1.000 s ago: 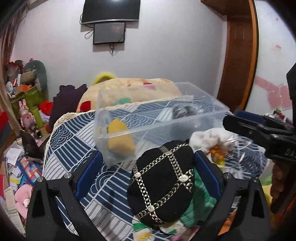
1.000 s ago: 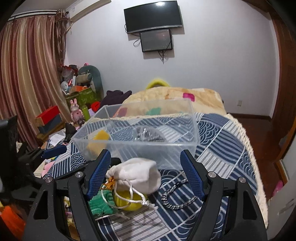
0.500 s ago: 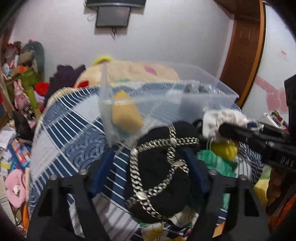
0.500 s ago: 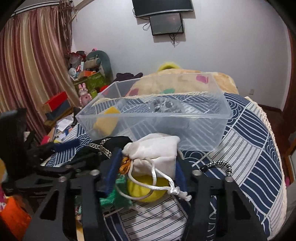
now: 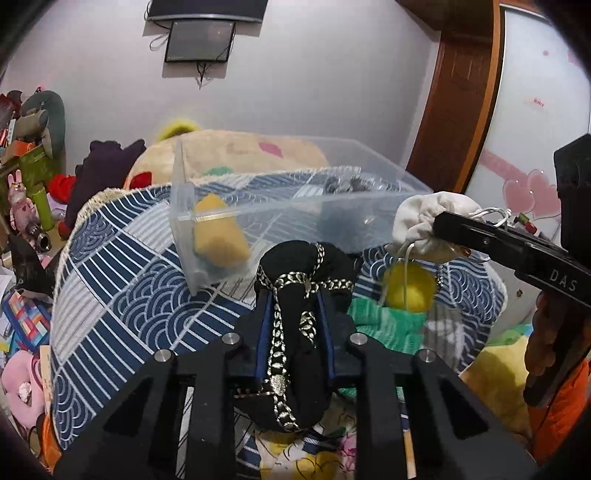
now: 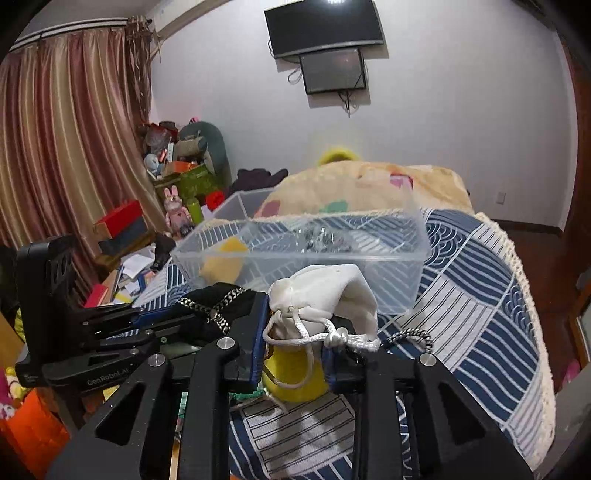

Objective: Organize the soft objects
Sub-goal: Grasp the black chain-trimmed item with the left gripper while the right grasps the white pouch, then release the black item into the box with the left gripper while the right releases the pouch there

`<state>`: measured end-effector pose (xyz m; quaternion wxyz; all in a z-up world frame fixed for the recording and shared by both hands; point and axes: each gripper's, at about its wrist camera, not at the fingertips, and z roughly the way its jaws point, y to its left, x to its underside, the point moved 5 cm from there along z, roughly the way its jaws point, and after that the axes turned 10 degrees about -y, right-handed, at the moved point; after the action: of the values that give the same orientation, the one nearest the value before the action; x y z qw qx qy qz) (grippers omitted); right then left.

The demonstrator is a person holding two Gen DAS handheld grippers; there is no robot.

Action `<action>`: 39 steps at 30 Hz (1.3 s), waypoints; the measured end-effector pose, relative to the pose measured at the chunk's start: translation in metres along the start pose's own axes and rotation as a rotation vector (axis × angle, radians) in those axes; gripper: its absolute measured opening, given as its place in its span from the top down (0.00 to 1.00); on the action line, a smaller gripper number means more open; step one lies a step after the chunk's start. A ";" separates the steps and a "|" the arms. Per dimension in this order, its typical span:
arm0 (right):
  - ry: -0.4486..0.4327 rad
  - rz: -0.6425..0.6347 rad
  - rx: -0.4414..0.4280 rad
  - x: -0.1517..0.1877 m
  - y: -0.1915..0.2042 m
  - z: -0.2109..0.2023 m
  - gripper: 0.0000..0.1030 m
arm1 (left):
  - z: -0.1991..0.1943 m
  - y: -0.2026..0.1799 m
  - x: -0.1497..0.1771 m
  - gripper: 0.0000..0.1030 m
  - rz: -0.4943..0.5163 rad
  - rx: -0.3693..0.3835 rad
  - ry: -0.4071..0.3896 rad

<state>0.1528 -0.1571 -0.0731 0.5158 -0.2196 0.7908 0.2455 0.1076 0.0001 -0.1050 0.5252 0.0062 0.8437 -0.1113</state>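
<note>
While clamped on a black pouch (image 5: 295,332) trimmed with silver braid, left hand-held gripper (image 5: 295,325) nearly closed, blue pads pressing both sides of the fabric, pouch bulging above the fingers and hanging below them. Right hand-held gripper (image 6: 295,350) likewise squeezed almost shut around a white drawstring bag (image 6: 325,295), cord knotted and trailing over the fingers. Just under the white bag, a yellow ball (image 6: 291,376) resting on a green knitted cloth (image 5: 384,325), the ball's contact with the bag not clear. Behind both, a clear plastic bin (image 6: 406,266) sitting on the bed (image 6: 480,314), which wears a blue-and-white wave-pattern cover; inside the bin a yellow sponge-like block (image 5: 218,236) at the left end and a dark metallic tangle (image 6: 325,236) toward the back. Black-and-white cord (image 6: 410,336) lying on the cover just right of the white bag. Readable lettering: "DAS" in white on the right gripper body as seen from the left wrist, and "GenRobot.AI" on the left gripper body as seen from the right wrist. Wall-mounted TV (image 6: 321,29) with a smaller screen (image 6: 332,70) beneath it on the far wall, striped curtain (image 6: 66,155) at left.
</note>
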 end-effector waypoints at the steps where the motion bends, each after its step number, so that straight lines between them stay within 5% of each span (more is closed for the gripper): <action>1: -0.013 0.000 0.000 -0.003 0.000 -0.004 0.78 | -0.004 0.000 -0.004 0.78 0.003 0.000 -0.012; 20: -0.189 -0.013 0.058 -0.054 -0.007 -0.036 0.78 | -0.054 0.001 -0.075 0.79 0.035 -0.067 -0.233; 30: -0.232 -0.064 0.125 -0.079 -0.010 -0.021 0.78 | -0.032 0.013 -0.098 0.79 0.022 -0.125 -0.266; 39: -0.139 -0.097 0.181 -0.069 -0.022 0.019 0.78 | 0.014 0.027 -0.095 0.79 -0.011 -0.148 -0.193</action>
<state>0.2057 -0.1562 -0.0194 0.5983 -0.1926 0.7606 0.1622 0.1658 0.0338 -0.0311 0.6022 -0.0477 0.7952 -0.0517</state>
